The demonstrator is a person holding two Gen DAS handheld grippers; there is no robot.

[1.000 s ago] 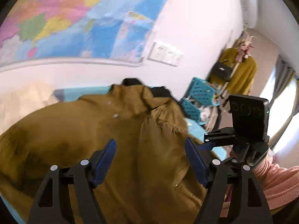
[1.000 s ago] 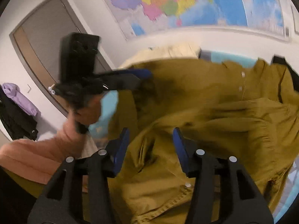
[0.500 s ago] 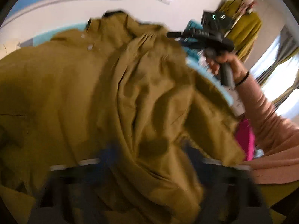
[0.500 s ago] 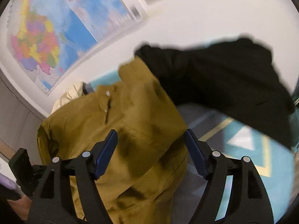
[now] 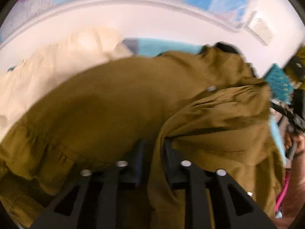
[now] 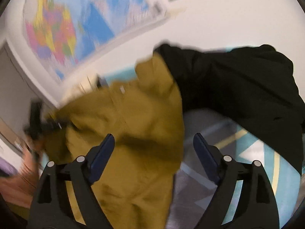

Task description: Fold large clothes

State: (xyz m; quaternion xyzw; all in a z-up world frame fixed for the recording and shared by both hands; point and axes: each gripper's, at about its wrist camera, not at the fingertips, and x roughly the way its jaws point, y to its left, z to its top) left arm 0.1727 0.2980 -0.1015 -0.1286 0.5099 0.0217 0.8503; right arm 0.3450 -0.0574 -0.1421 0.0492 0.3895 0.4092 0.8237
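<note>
A large mustard-brown garment (image 5: 106, 103) with buttons lies spread and bunched across the bed. In the left wrist view my left gripper (image 5: 154, 143) has a raised fold of this garment pinched between its narrow jaws, which are opening slightly. In the right wrist view my right gripper (image 6: 154, 136) hovers over the garment's (image 6: 133, 114) right edge. Its jaws are opening wide, and cloth lies below them untouched. The left gripper (image 6: 36, 122) shows as a blur at the garment's far left. The right gripper (image 5: 293, 114) sits at the right rim, in a person's hand (image 5: 299, 145).
A black garment (image 6: 228, 80) lies just right of the mustard one, over its top corner. The bed cover (image 6: 247, 148) is teal and grey with yellow lines. A cream cloth (image 5: 47, 70) lies at the far left, a teal basket (image 5: 279, 82) at the right, a map (image 6: 66, 24) on the wall.
My left gripper went from wide open to nearly shut on a fold of the garment and tipped downward. My right gripper swung to the garment's right edge and opened wider.
</note>
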